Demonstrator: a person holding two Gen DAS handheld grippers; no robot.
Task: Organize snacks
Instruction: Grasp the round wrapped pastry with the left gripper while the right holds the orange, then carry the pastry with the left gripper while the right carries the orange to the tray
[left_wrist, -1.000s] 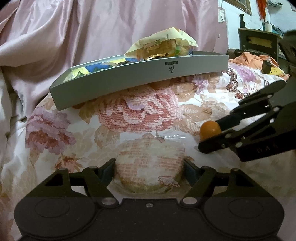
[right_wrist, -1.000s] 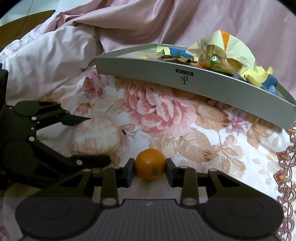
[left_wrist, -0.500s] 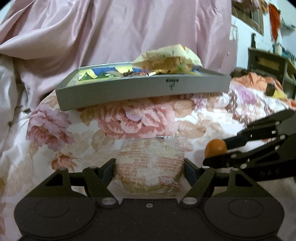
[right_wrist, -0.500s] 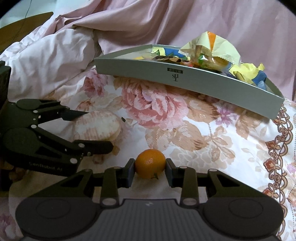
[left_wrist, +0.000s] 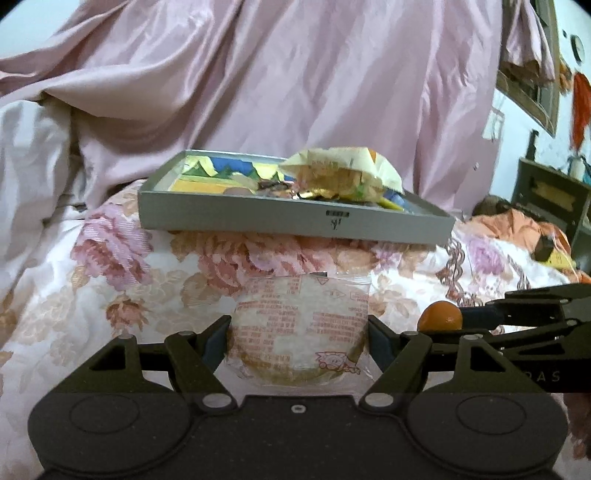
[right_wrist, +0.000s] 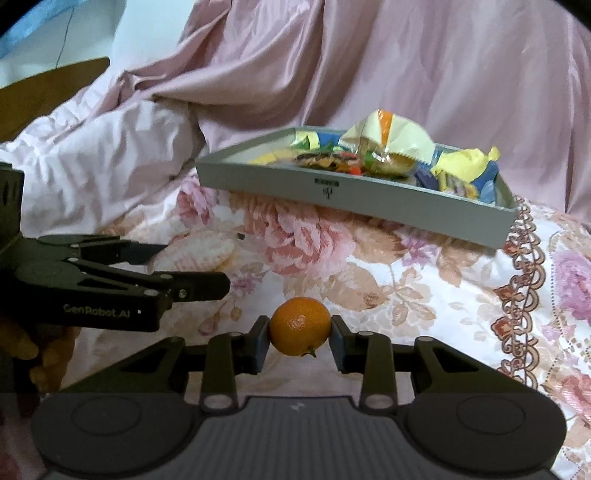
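Pink flowered bedspread (left_wrist: 122, 280) fills the ground of our left wrist view, with plain pink cloth (left_wrist: 295, 81) heaped behind it. Our left gripper (left_wrist: 297, 332) grips a round cake in a clear printed wrapper (left_wrist: 301, 328), one finger pressed to each side of it. Beyond the cake a shallow grey tray (left_wrist: 295, 221) sits on the bedspread, holding a heap of yellow and blue snack packets (left_wrist: 340, 177). At the right edge we see our right gripper (left_wrist: 454, 323) from the side, with a small orange (left_wrist: 441, 317) at its tip. A dark cabinet (left_wrist: 550, 195) stands far right, behind some orange cloth (left_wrist: 517, 229).

From the right wrist view, our right gripper (right_wrist: 300, 334) pinches the orange (right_wrist: 300, 326) between its two pads, narrow and tight on the fruit. The tray (right_wrist: 354, 192) lies further back and to the right, well apart from the orange, with its crumpled packets (right_wrist: 388, 147) piled inside. On the left our left gripper (right_wrist: 192, 269) reaches in sideways, and the wrapped cake (right_wrist: 207, 249) shows pale between its fingers. White quilt (right_wrist: 96, 162) bunches up behind it.
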